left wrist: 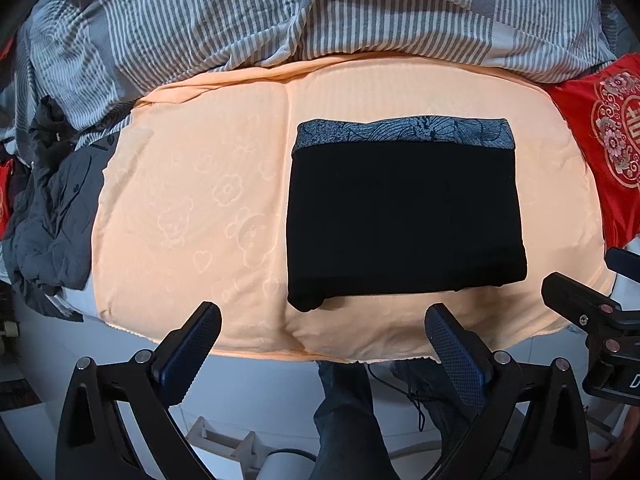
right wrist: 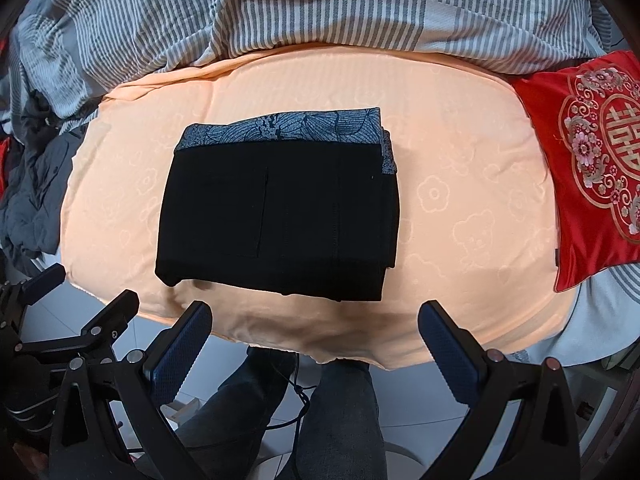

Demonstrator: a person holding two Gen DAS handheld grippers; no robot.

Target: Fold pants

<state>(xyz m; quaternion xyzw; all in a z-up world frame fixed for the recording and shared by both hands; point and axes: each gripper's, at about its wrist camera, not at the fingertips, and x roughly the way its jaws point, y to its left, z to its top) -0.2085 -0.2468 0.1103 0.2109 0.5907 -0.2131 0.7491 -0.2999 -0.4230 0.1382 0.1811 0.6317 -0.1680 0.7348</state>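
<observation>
- Left wrist view: black fabric pants with a grey patterned waistband are seen folded into a compact rectangle on the peach towel-covered bed; folding is judged essentially done.
- The left gripper is spread wide, empty, just short of the near edge.
- Right wrist view: the right gripper is likewise released, nothing held; the pants lie ahead, slightly left, untouched.

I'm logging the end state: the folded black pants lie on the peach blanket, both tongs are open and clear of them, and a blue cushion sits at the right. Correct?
Not quite: the cushion is red with a gold pattern, as the right wrist view shows. The rest holds: the folded black pants lie on the peach blanket, with the left tongs and right tongs open and clear.
</observation>
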